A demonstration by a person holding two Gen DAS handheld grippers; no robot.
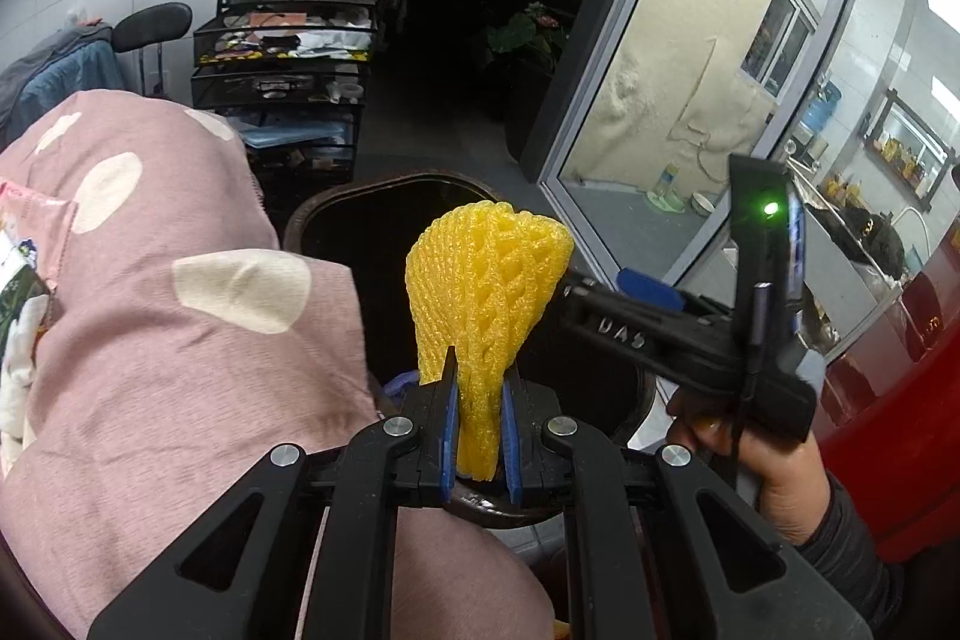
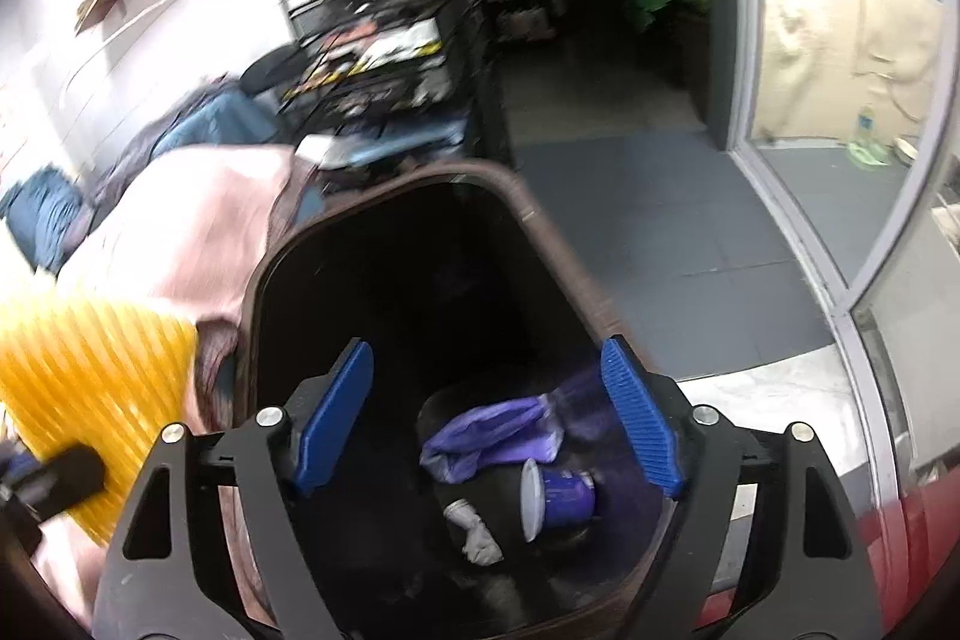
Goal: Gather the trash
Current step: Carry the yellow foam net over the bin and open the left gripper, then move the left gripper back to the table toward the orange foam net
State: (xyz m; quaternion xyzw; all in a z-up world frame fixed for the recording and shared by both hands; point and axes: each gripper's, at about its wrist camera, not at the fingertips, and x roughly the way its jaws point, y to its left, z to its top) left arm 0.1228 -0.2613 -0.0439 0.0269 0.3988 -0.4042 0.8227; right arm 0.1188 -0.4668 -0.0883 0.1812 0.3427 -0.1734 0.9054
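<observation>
My left gripper (image 1: pixel 480 391) is shut on the narrow end of a yellow foam fruit net (image 1: pixel 486 280), which fans out above the dark brown trash bin (image 1: pixel 384 187). In the right wrist view the net (image 2: pixel 90 388) is a blurred yellow shape at the left. My right gripper (image 2: pixel 486 346) stands open over the bin's mouth (image 2: pixel 528 208), nothing between its blue pads (image 2: pixel 642 418). Inside the bin lie a purple plastic bag (image 2: pixel 492 436), a blue cup (image 2: pixel 564 496) on its side and a crumpled white scrap (image 2: pixel 480 538). A hand (image 1: pixel 774 466) holds the right gripper beside the net.
A pink spotted fabric cover (image 1: pixel 180 310) lies against the bin's left side. Behind it stands a black mesh cart (image 1: pixel 288 58) with bottles on top. A glass door (image 1: pixel 690 100) and grey tiled floor (image 2: pixel 660 220) are to the right, and a red object (image 1: pixel 900 430) is at the lower right.
</observation>
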